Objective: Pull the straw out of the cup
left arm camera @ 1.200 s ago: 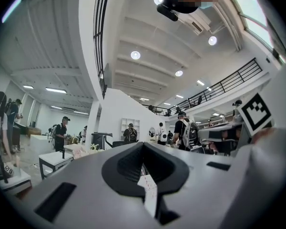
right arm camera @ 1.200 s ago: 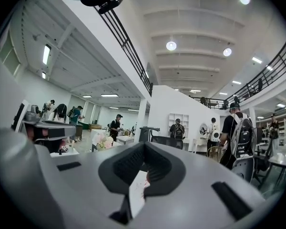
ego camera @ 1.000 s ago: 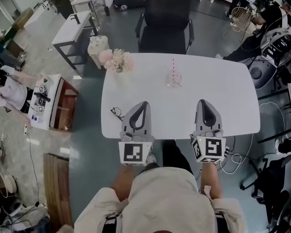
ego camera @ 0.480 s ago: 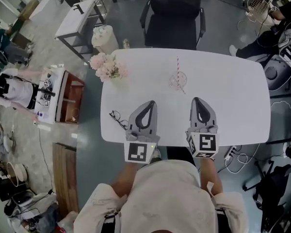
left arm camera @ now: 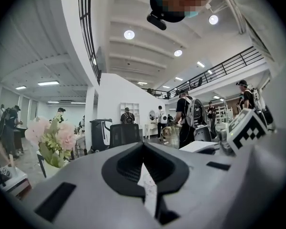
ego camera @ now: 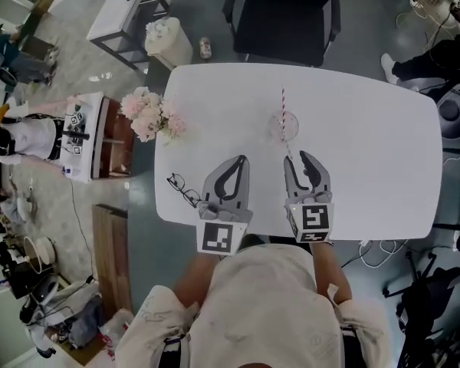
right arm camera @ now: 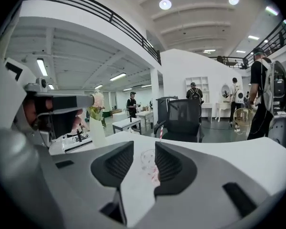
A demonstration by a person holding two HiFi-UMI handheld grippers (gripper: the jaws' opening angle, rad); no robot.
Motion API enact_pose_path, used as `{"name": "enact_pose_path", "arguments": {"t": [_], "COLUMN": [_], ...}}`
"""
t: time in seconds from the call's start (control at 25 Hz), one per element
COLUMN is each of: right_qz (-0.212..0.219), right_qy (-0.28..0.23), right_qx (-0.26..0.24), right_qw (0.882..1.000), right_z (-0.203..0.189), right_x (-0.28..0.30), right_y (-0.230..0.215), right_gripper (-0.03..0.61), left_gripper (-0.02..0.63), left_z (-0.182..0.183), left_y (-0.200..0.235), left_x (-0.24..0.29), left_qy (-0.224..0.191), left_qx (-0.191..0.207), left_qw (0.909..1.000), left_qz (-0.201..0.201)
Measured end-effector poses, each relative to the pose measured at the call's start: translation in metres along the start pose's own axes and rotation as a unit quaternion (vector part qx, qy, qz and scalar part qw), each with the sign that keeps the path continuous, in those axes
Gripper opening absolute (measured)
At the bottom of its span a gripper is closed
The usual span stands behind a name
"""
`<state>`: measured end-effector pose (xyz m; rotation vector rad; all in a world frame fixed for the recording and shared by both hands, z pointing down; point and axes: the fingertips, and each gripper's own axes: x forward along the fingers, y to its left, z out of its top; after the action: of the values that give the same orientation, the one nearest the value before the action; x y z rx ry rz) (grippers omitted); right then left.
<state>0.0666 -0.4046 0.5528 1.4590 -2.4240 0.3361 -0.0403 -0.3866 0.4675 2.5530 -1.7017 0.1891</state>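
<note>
An open-plan office or lab hall: white table (ego camera: 368,167), black office chair (ego camera: 284,14), mezzanine railing (right arm camera: 86,8) overhead.

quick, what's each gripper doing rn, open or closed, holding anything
Left gripper: closed, empty.
Right gripper: open, jaws have just been opening, nothing between them; the clear cup stands ahead, untouched.

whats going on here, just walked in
A person at a white table holds a claw in each hand and is going for the red-and-white striped straw that stands in the clear cup. The right claw points at the cup, just short of it; its jaws have just been opening and nothing is between them. The left claw is shut beside it, over the table. The straw is not yet pulled out.
</note>
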Motion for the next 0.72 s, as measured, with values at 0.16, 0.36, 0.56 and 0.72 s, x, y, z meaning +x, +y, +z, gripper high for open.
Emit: {"name": "enact_pose_path", "arguments": {"t": [0.16,0.36,0.56,0.72], "right_qz": [0.024,0.040,0.049,0.062], "right_qy": [0.029,0.059,0.068,0.066], "right_qx": [-0.007,-0.018,-0.051,-0.067], "right_qw": [0.999,0.997,0.995,0.994], "right_z": [-0.019,-0.047,-0.062,-0.063], "right_x": [0.024,0.050,0.066,0.073], "right_y": [-0.001,-0.006,-0.009,-0.009], "right_gripper": [0.160,0.175,0.175,0.167], "left_gripper": [0.003,0.003,0.003,0.003], "left_z": [-0.009,-0.021,-0.028,-0.030], "left_y": [0.007,0.010,0.009,0.012], "left_x": [0.017,0.037,0.054,0.062], "left_qy": [0.019,0.041,0.059,0.069], "left_qx": [0.001,0.002,0.005,0.005], "left_qw": [0.9997,0.9989,0.9978,0.9969], "left_qz": [0.014,0.024,0.030,0.038]}}
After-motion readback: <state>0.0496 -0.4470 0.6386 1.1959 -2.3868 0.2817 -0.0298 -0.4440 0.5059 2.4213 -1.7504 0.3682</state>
